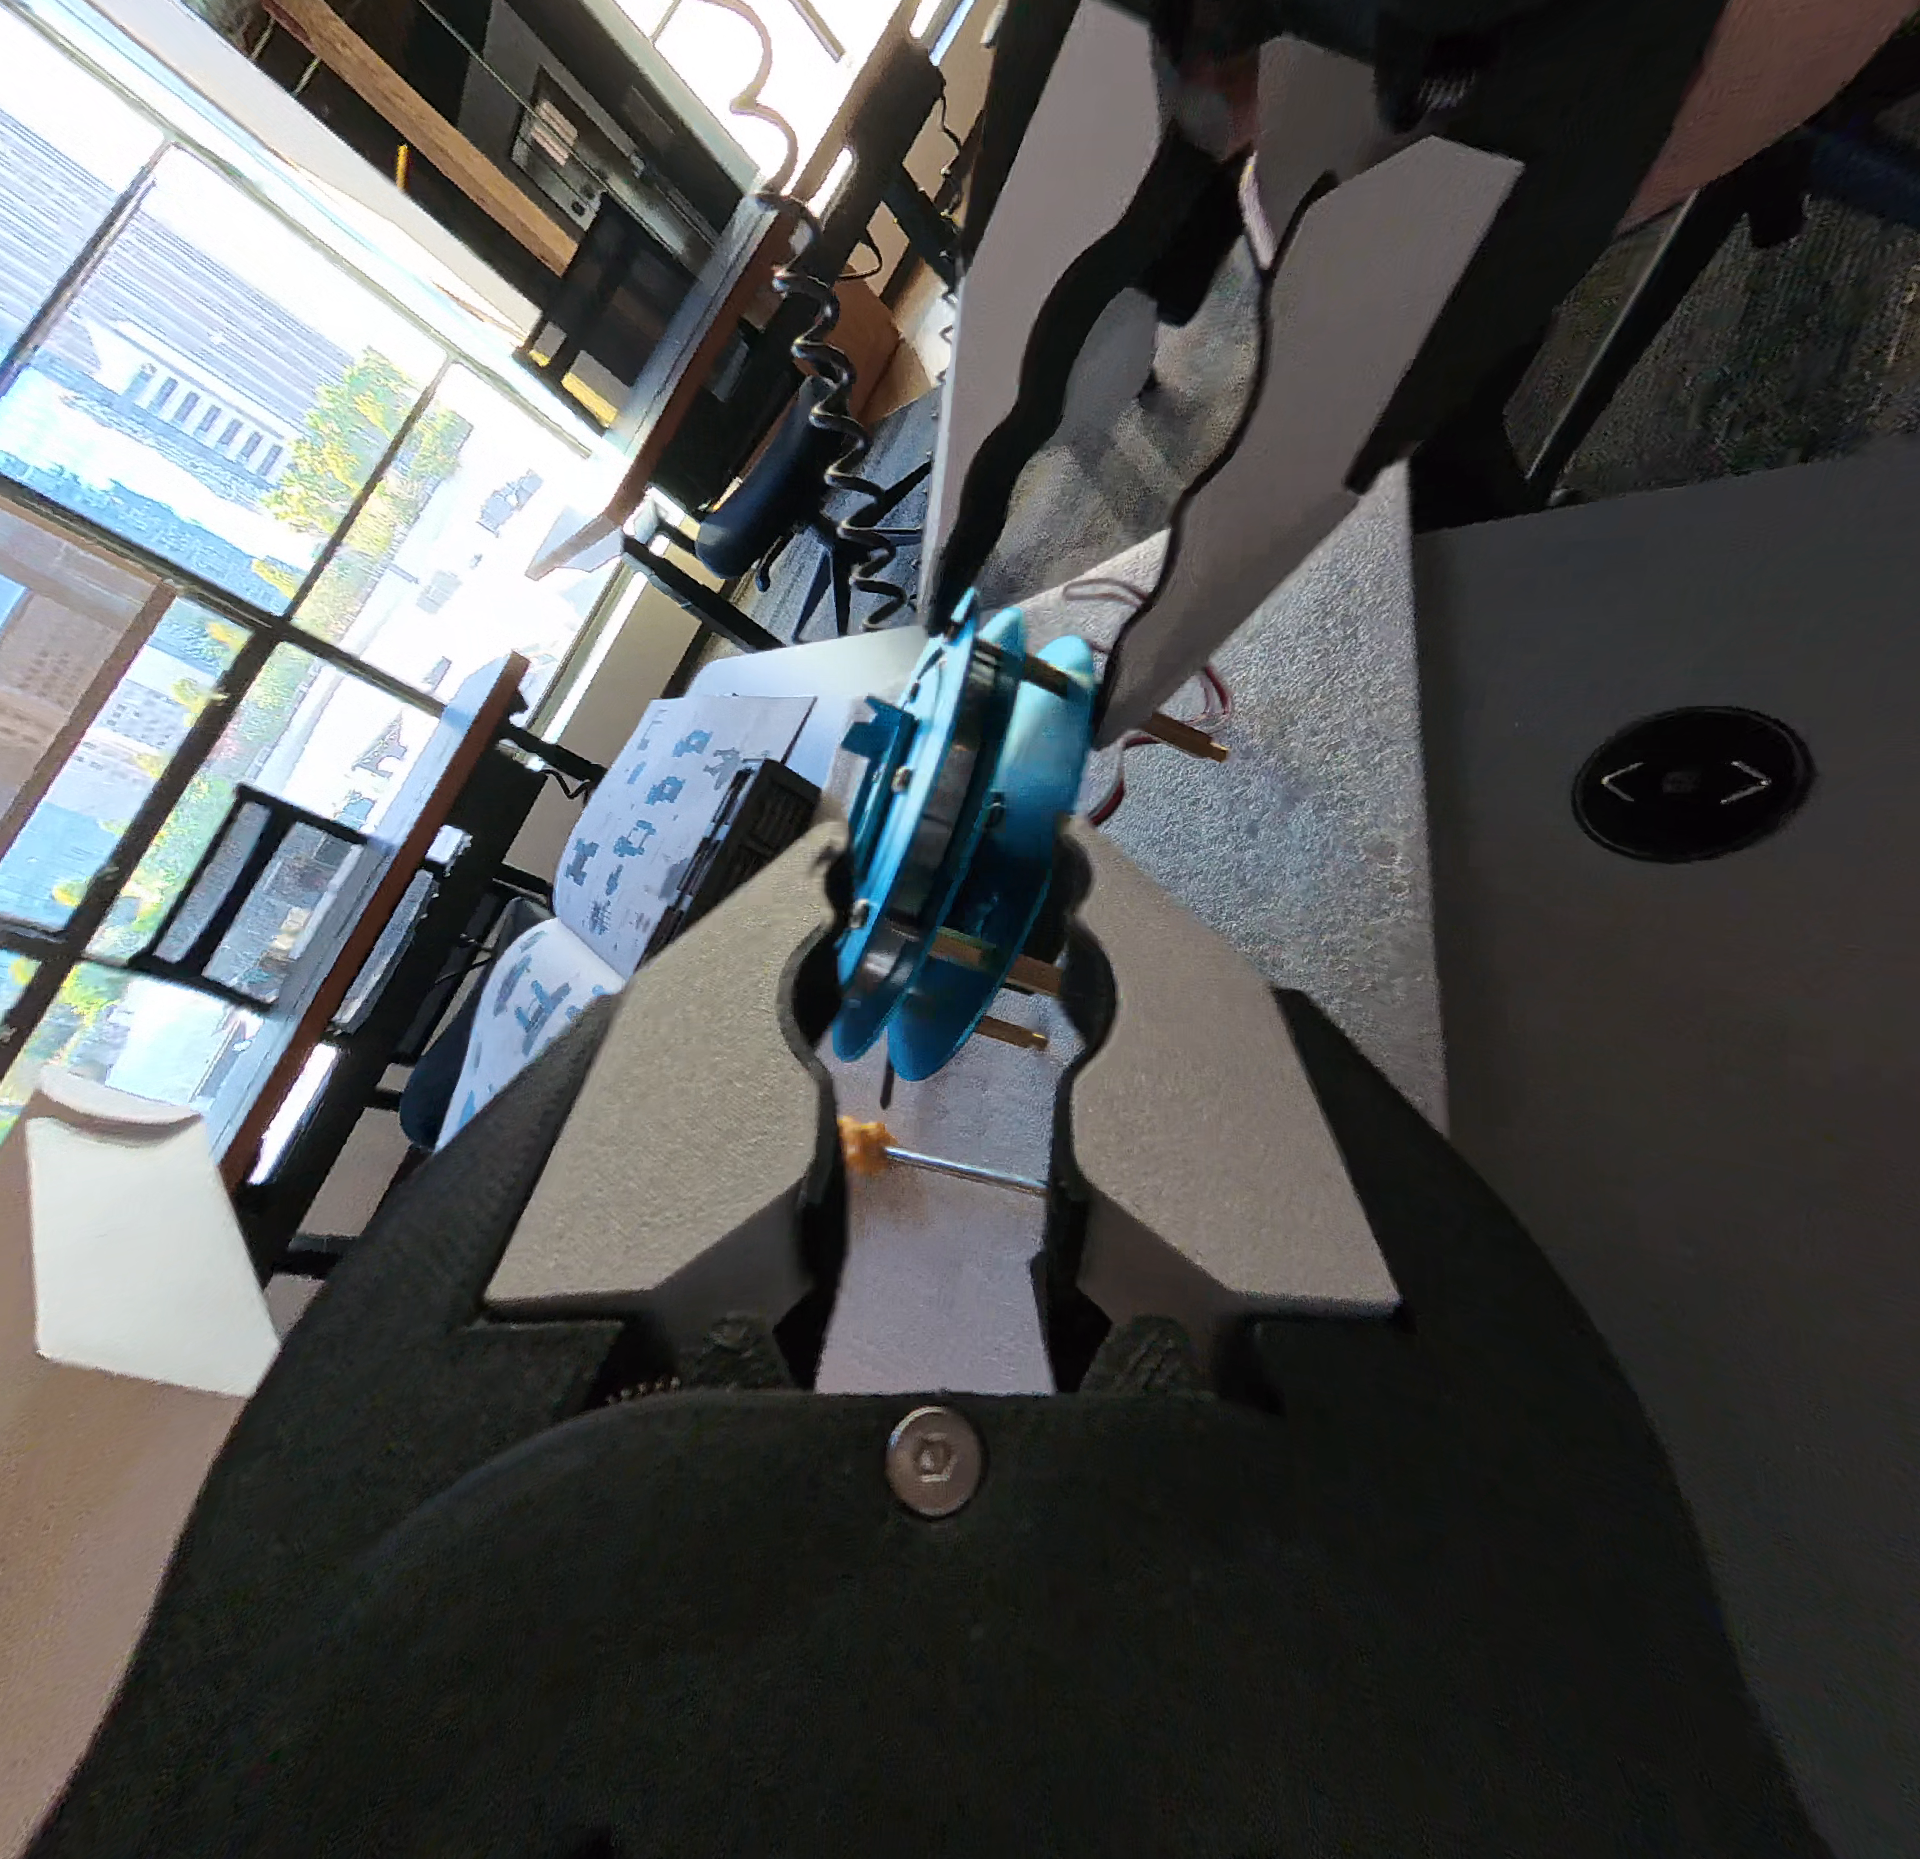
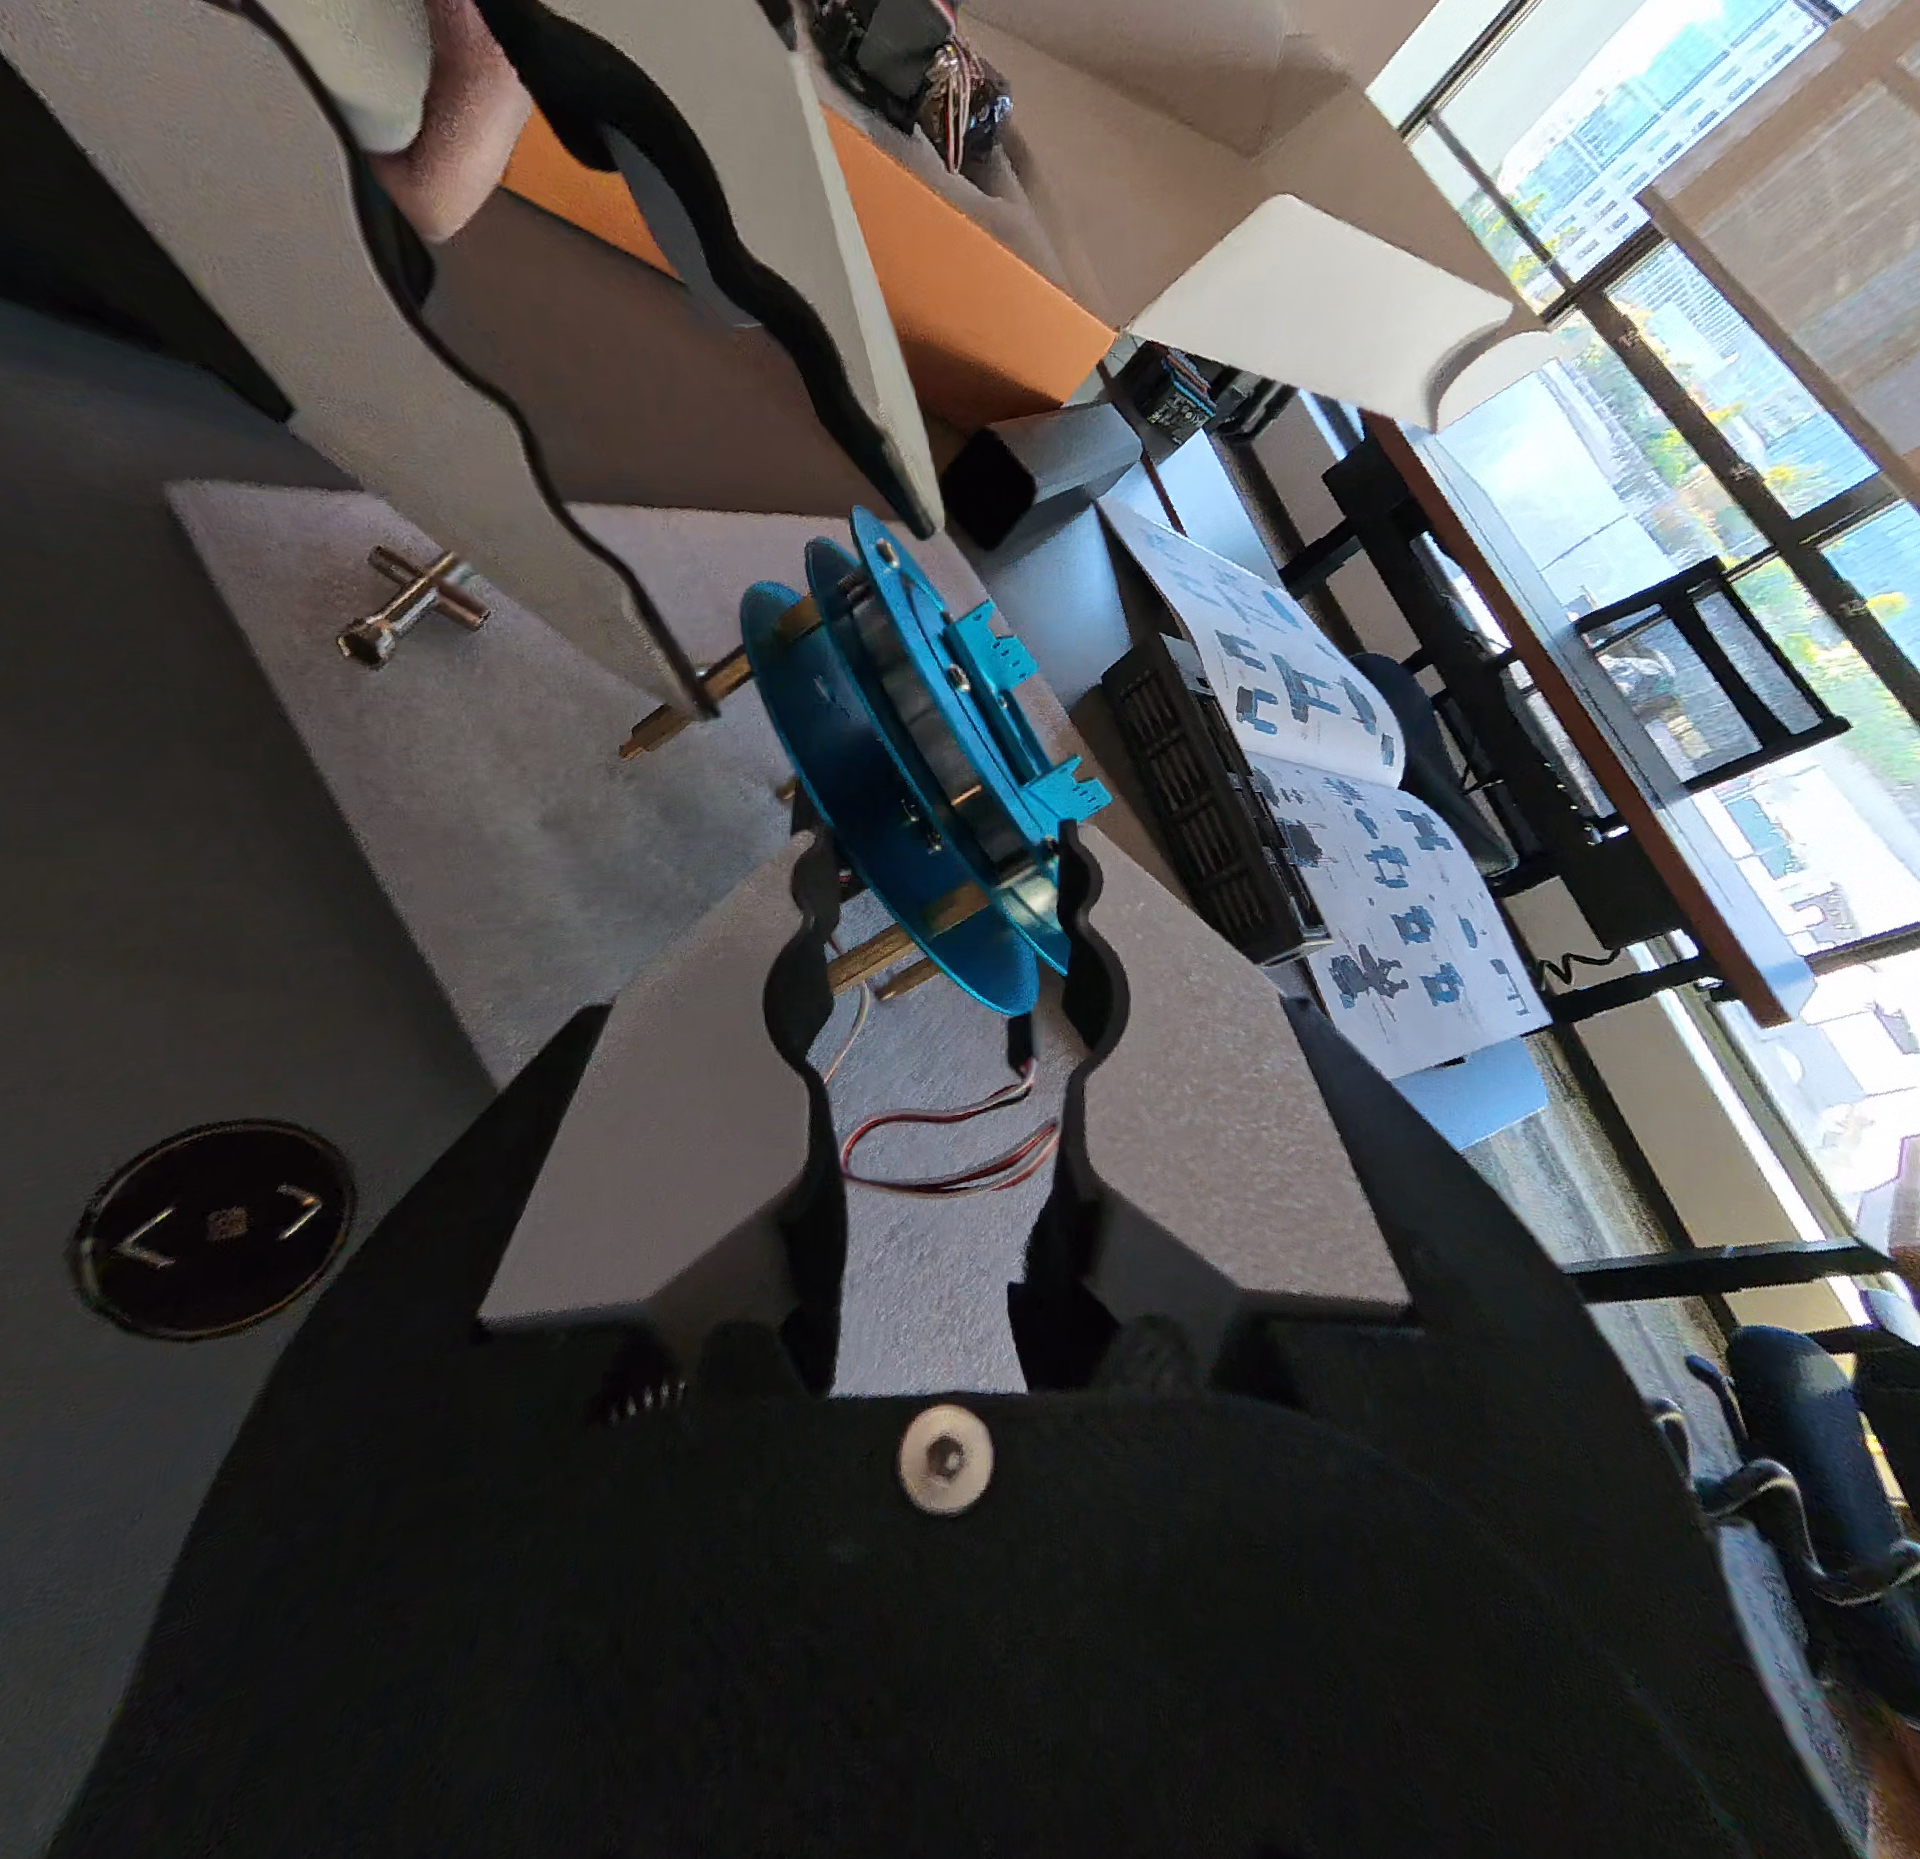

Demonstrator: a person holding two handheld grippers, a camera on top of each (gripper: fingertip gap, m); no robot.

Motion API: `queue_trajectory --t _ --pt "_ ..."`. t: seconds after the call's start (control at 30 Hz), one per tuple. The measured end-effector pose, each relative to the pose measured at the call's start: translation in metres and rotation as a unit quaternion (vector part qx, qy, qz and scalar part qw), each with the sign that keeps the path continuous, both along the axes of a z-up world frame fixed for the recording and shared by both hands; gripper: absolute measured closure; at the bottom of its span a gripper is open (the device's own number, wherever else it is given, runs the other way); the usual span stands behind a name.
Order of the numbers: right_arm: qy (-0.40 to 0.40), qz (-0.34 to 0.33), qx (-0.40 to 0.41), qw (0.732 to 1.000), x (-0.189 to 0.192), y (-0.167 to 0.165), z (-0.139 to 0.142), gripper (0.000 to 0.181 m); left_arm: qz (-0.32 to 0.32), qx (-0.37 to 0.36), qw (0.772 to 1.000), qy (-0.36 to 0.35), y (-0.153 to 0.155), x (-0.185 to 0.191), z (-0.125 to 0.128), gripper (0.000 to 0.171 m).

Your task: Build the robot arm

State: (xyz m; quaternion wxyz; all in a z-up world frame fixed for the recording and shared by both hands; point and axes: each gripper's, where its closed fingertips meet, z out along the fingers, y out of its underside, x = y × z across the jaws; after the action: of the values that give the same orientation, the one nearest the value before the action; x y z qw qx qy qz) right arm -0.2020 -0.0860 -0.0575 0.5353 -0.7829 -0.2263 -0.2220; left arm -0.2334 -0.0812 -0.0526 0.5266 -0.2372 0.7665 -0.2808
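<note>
A blue disc assembly [image 1: 935, 843], two round blue plates joined by brass standoffs [image 1: 1190, 744] with a black part between them, is held on edge above a grey felt mat [image 1: 1299, 770]. My left gripper [image 1: 956, 864] is shut on its near rim, one finger on each side. My right gripper [image 1: 1034, 671] comes in from above and clamps the far rim and a standoff. In the right wrist view my right gripper [image 2: 940, 853] is shut on the assembly [image 2: 914, 749], and my left gripper [image 2: 816, 614] grips its far side. Red, white and black wires [image 2: 935, 1155] trail from it onto the mat [image 2: 468, 822].
A small cross-shaped metal wrench [image 2: 416, 604] and an orange-handled screwdriver [image 1: 935, 1155] lie on the mat. An open picture booklet [image 2: 1351, 843] rests on a black slotted tray [image 2: 1205, 822]. A round black grommet [image 1: 1691, 783] sits in the desk. A white box [image 2: 1299, 282] stands behind. My two grippers' fingertips are within a few centimetres of each other. Left tips and right tips are each some 12 centimetres from the round black grommet [image 1: 1691, 783]. The right camera catches it too, in the right wrist view [image 2: 186, 1257].
</note>
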Motion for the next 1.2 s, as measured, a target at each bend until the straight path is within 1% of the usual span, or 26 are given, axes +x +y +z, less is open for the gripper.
queue_trajectory --t 0.03,0.1,0.13,0.2,0.27,0.3,0.43,0.5,0.53,0.63,0.7,0.77,0.83,0.9,1.03,1.13,1.2 --pt "0.006 -0.002 0.001 1.000 0.005 0.003 0.003 0.144 -0.001 -0.005 1.000 0.011 0.001 0.002 0.001 0.124" --pt "0.014 0.001 -0.003 1.000 0.011 0.008 0.007 0.146 -0.003 -0.013 1.000 0.028 0.004 0.006 0.003 0.116" --pt "0.023 0.006 -0.007 1.000 0.012 0.011 0.008 0.146 -0.005 -0.010 0.999 0.034 0.005 0.008 0.003 0.115" --pt "0.030 0.010 -0.013 0.999 0.015 0.015 0.009 0.146 0.014 0.023 0.999 0.046 0.015 0.017 -0.001 0.115" --pt "0.039 0.015 -0.015 0.999 0.019 0.017 0.009 0.146 0.023 0.046 0.997 0.056 0.022 0.025 -0.005 0.119" --pt "0.048 0.018 -0.015 0.999 0.019 0.018 0.009 0.146 0.023 0.046 0.997 0.059 0.023 0.029 -0.005 0.123" --pt "0.067 0.028 -0.004 0.997 0.021 0.019 0.010 0.146 0.029 0.051 0.996 0.070 0.029 0.039 -0.006 0.132" --pt "0.079 0.027 0.007 0.996 0.023 0.020 0.010 0.145 0.041 0.066 0.994 0.076 0.034 0.043 -0.009 0.131" --pt "0.088 0.029 0.013 0.996 0.022 0.021 0.010 0.143 0.044 0.074 0.994 0.073 0.036 0.045 -0.008 0.137" --pt "0.121 0.026 0.033 0.992 0.023 0.020 0.010 0.135 0.049 0.064 0.993 0.083 0.038 0.047 -0.009 0.137" --pt "0.148 0.011 0.054 0.987 0.027 0.016 0.011 0.132 0.049 0.054 0.994 0.086 0.040 0.047 -0.009 0.137" --pt "0.187 -0.021 0.083 0.979 0.037 0.008 0.012 0.129 0.049 0.052 0.994 0.086 0.040 0.047 -0.009 0.137" --pt "0.240 -0.041 0.110 0.964 0.040 0.000 0.013 0.128 0.049 0.055 0.994 0.083 0.040 0.047 -0.009 0.137" --pt "0.292 -0.058 0.120 0.947 0.041 -0.007 0.009 0.128 0.050 0.055 0.994 0.083 0.040 0.047 -0.009 0.137" --pt "0.389 -0.067 0.088 0.915 0.037 -0.011 -0.009 0.127 0.051 0.050 0.994 0.081 0.041 0.046 -0.009 0.137" --pt "0.446 -0.059 0.074 0.890 0.029 -0.007 -0.013 0.123 0.052 0.049 0.995 0.069 0.041 0.045 -0.008 0.137" --pt "0.468 -0.052 0.064 0.880 0.020 -0.002 -0.015 0.120 0.055 0.047 0.996 0.061 0.041 0.043 -0.008 0.137"
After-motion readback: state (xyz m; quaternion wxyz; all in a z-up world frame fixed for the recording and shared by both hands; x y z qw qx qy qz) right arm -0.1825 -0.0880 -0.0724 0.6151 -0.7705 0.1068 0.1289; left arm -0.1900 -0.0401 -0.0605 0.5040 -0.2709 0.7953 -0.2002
